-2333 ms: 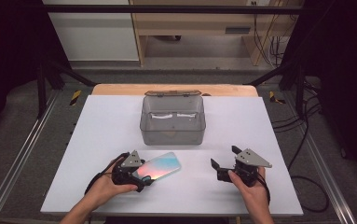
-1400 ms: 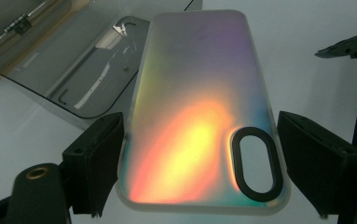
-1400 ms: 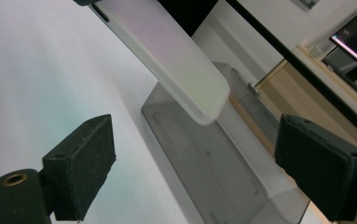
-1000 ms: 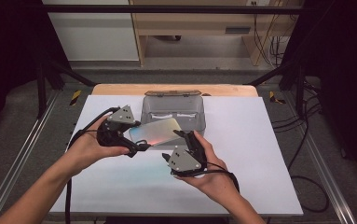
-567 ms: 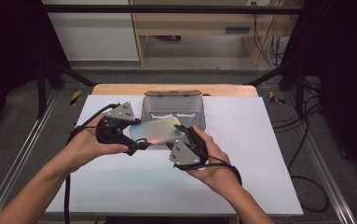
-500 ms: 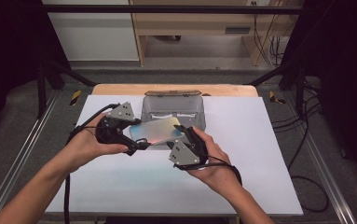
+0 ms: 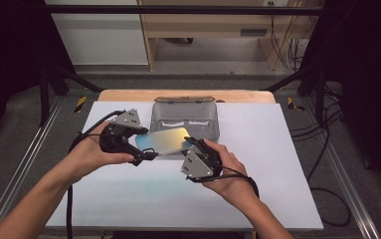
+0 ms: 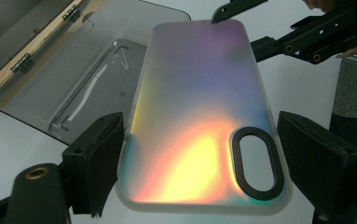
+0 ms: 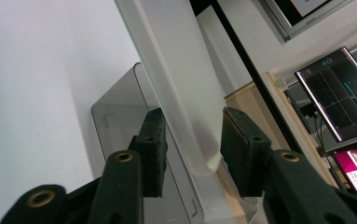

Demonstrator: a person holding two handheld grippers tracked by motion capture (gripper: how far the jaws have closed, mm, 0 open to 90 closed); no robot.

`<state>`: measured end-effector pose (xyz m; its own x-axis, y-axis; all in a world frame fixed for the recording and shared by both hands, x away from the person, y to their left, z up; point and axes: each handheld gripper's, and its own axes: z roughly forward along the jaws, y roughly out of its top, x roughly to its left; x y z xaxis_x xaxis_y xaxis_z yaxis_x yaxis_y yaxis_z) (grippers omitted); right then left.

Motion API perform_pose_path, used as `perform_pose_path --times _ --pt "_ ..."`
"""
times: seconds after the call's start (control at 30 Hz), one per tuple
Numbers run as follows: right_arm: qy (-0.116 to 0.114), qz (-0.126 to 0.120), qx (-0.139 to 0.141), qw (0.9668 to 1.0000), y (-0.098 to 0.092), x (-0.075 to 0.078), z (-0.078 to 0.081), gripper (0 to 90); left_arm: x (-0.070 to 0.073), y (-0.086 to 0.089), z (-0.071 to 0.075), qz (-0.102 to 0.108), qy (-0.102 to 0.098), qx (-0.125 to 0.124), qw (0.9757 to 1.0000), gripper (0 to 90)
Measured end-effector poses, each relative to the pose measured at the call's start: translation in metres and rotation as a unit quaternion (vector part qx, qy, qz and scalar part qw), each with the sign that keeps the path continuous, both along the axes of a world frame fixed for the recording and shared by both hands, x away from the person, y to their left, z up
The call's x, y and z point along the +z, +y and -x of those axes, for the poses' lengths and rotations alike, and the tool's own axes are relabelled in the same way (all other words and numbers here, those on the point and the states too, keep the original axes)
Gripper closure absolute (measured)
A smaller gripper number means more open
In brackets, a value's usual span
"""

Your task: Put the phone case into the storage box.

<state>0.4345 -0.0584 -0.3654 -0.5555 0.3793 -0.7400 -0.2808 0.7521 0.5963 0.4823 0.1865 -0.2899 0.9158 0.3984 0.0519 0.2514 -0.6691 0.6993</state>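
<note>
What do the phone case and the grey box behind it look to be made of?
Phone case: probably soft frosted plastic with an iridescent film; its back shimmers purple to yellow, its rim is milky and translucent, and a dark ring edges the camera opening. Grey box: likely hard, smoke-tinted transparent plastic; the moulded ridges of its floor show through, and its walls look smooth and glossy.
</note>
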Motion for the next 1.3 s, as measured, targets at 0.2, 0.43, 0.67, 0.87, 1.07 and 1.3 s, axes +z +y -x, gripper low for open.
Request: perform_pose_path --times 0.2,0.43,0.67,0.87,1.07,1.3 --pt "-0.006 0.013 0.008 0.9999 0.002 -0.002 0.002 69.4 0.0 0.003 -0.004 0.016 0.015 0.001 0.9998 17.2" --pt "-0.005 0.03 0.022 0.9993 0.003 -0.005 0.004 76.1 0.001 0.006 -0.007 0.043 0.031 0.004 0.9986 17.3" --pt "0.005 0.018 0.027 0.9995 0.004 -0.009 0.007 81.3 -0.001 0.01 -0.007 0.07 0.035 0.004 0.9969 27.3" --pt "0.063 -0.012 0.028 0.9975 0.002 -0.015 0.004 81.5 -0.006 0.009 -0.01 0.109 0.035 0.026 0.9931 23.0" --pt "0.122 -0.048 0.006 0.9914 -0.002 -0.021 -0.003 81.4 -0.002 0.008 -0.008 0.13 0.007 0.046 0.9904 15.9" --pt "0.17 -0.085 -0.019 0.9816 -0.004 -0.021 -0.006 81.4 0.003 0.01 -0.009 0.161 -0.017 0.082 0.9834 11.7"
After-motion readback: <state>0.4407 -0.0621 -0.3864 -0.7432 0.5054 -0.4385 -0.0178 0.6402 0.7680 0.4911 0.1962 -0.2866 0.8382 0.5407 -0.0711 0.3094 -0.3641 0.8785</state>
